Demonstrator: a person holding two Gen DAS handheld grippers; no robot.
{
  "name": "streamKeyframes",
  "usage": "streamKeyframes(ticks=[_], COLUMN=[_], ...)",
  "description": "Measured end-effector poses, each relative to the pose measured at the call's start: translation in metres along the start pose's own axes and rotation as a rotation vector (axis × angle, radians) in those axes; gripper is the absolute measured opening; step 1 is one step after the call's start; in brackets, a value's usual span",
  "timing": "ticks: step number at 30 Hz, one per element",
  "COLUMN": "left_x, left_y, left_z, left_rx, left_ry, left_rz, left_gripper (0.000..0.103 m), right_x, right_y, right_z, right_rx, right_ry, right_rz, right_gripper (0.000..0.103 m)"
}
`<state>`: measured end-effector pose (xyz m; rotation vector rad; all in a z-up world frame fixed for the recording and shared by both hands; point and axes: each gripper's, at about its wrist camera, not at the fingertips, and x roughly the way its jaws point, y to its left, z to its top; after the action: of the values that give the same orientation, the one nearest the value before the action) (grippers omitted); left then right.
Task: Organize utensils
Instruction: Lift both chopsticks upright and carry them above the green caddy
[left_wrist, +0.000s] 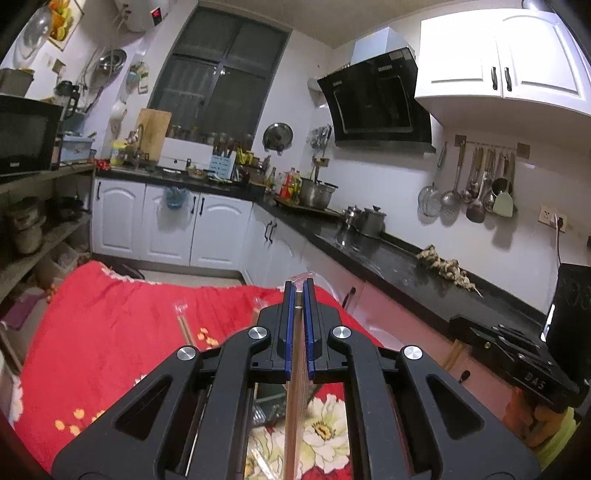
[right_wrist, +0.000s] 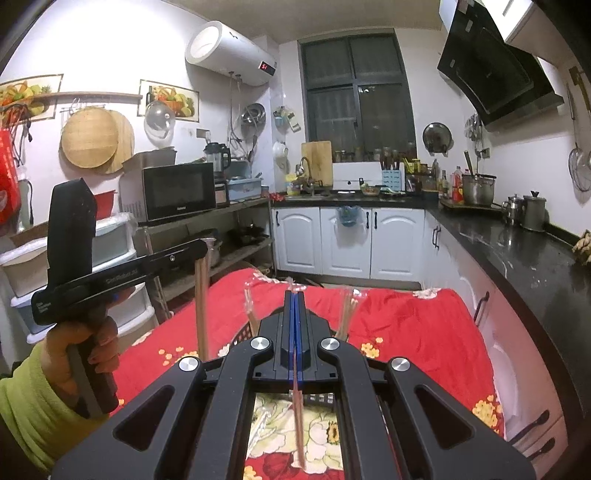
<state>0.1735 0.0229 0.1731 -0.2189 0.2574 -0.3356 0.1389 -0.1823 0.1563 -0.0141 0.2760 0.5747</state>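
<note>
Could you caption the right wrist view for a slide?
Right gripper and left gripper each hold wrapped chopsticks above the red cloth.

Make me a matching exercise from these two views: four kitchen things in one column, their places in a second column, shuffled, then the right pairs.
Things:
1. microwave
2. water heater
3. ladles
4. left gripper

Places:
A. hanging from a wall rail
B. high on the wall, beside the window
C. on the open shelf
D. shut on wrapped chopsticks

Pairs: 1-C, 2-B, 3-A, 4-D
</note>
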Motion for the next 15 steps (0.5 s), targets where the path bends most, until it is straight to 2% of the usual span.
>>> streamKeyframes(ticks=[6, 15], left_x=[0.002, 0.002], left_y=[0.002, 0.015], left_z=[0.017, 0.044], left_rx=[0.008, -0.009], left_ry=[-0.035, -0.13], left_rz=[0.022, 0.078], left_gripper=[0.002, 0.002], right_x=[0.001, 0.009], right_y=[-0.001, -0.004], right_z=[0.02, 0.055], right_rx=[-0.005, -0.015], right_ry=[-0.039, -0.1], right_rz=[-0.008, -0.017], right_gripper=[0.001, 0.001])
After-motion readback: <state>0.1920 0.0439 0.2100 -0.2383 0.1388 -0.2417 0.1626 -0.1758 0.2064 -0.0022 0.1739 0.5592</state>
